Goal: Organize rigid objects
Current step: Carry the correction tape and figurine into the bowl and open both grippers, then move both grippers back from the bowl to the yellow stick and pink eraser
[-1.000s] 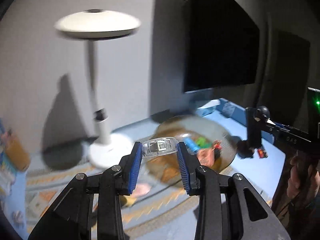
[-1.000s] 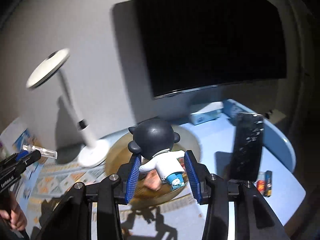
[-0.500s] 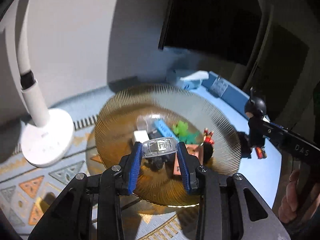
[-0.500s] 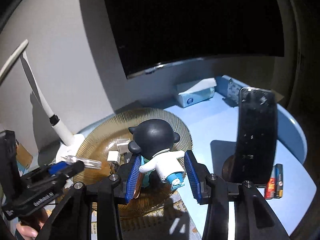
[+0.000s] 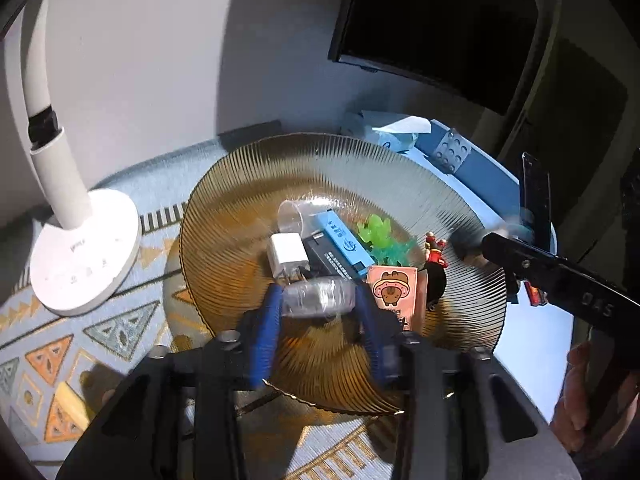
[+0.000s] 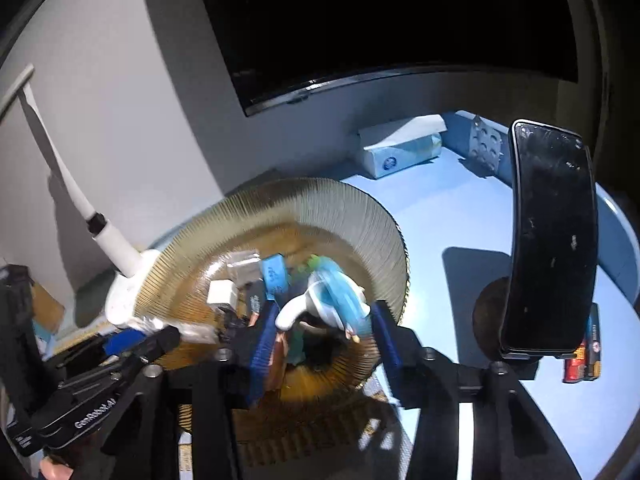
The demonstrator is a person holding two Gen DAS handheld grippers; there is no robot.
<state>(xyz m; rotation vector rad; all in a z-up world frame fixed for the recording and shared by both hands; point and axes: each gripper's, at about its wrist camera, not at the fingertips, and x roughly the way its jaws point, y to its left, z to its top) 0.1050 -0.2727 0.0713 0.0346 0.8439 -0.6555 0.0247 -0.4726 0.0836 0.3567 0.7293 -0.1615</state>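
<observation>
An amber ribbed glass plate (image 5: 320, 152) holds a white charger (image 5: 286, 252), a blue box (image 5: 344, 240), a green toy (image 5: 376, 232), a pink card (image 5: 394, 288) and a clear cup (image 5: 292, 216). My left gripper (image 5: 320, 308) hangs low over the plate's near side. Its jaws are opening, and a blurred clear clip (image 5: 318, 298) lies loose between them. My right gripper (image 6: 322, 320) is over the plate (image 6: 320, 196) too, jaws opening. The black-headed figure in white and blue (image 6: 324, 300) tips forward between its fingers, blurred and no longer pinched.
A white lamp base (image 5: 84, 252) stands left of the plate on a patterned mat (image 5: 80, 340). On the right are a dark phone on a stand (image 6: 548, 240), a tissue pack (image 6: 400, 148) and small batteries (image 6: 584, 360). A dark monitor hangs behind.
Both grippers came down over the plate. Their jaws have widened, so the clip and the figure, both gripped before, are now loose and dropping toward the plate.
</observation>
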